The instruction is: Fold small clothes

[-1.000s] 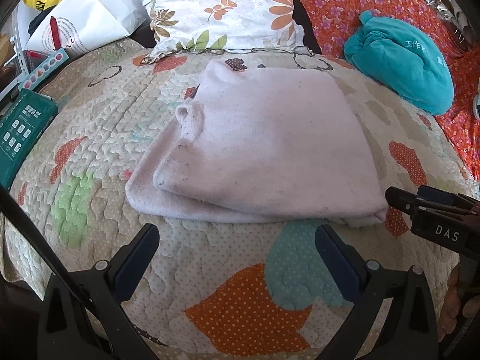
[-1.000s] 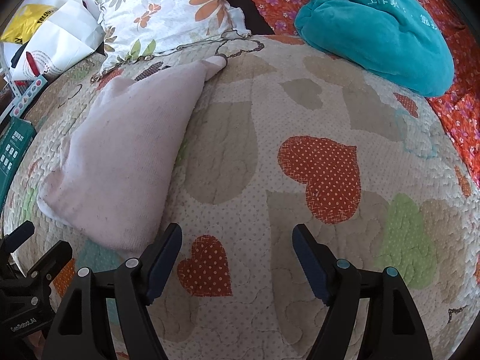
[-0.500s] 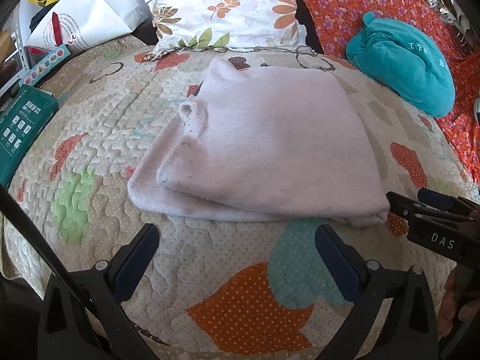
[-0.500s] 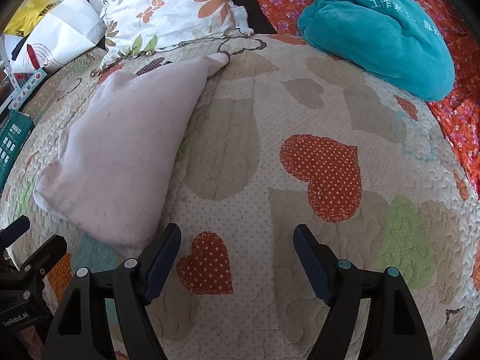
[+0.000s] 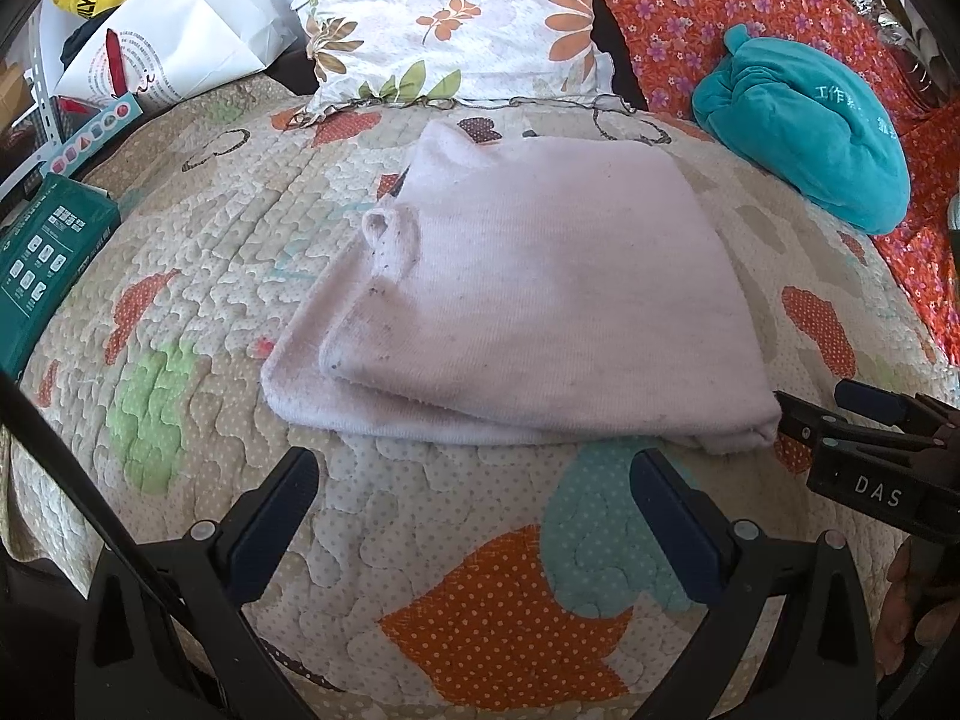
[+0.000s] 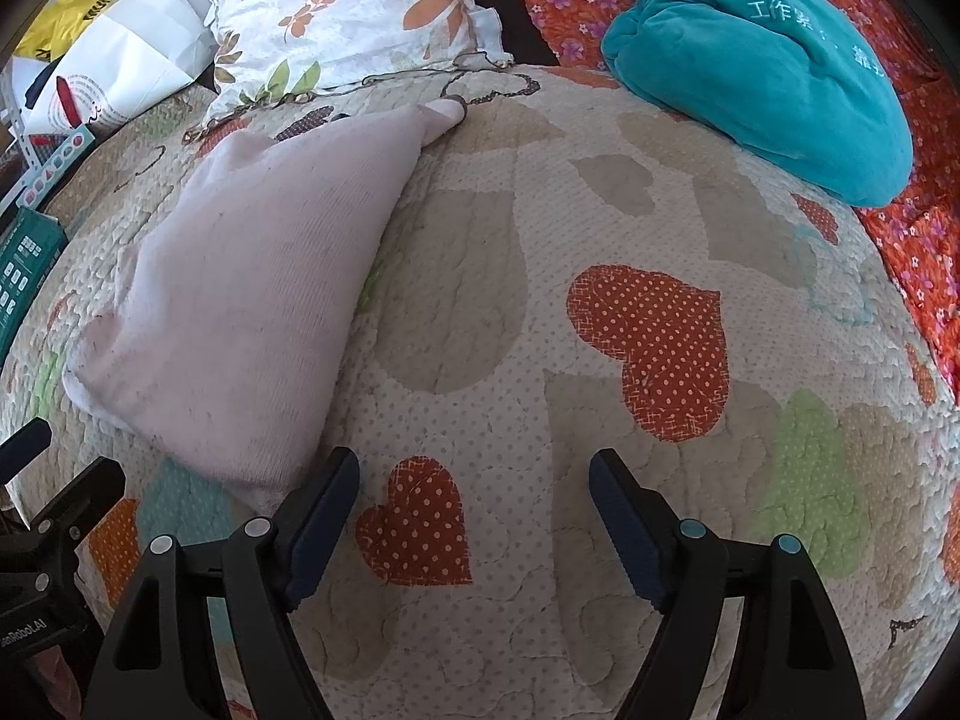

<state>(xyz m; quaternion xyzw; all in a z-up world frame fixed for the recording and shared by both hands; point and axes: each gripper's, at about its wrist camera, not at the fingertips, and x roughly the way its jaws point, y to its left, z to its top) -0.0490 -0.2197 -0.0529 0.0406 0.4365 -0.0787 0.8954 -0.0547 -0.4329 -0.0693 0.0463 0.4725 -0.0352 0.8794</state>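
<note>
As it lies folded, pale pink garment (image 5: 528,276), faintly speckled, on quilt (image 5: 198,276)

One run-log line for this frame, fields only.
left gripper: open, empty | right gripper: open, empty | pink garment: folded, flat on quilt, ungripped | phase: fold appears done

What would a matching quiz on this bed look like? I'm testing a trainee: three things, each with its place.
Things:
1. pink garment
2. teal bundle
3. green box

Places:
A. left edge of the quilt
B. on the orange flowered cloth, far right
C. folded in the middle of the quilt

Pairs: 1-C, 2-B, 3-A
</note>
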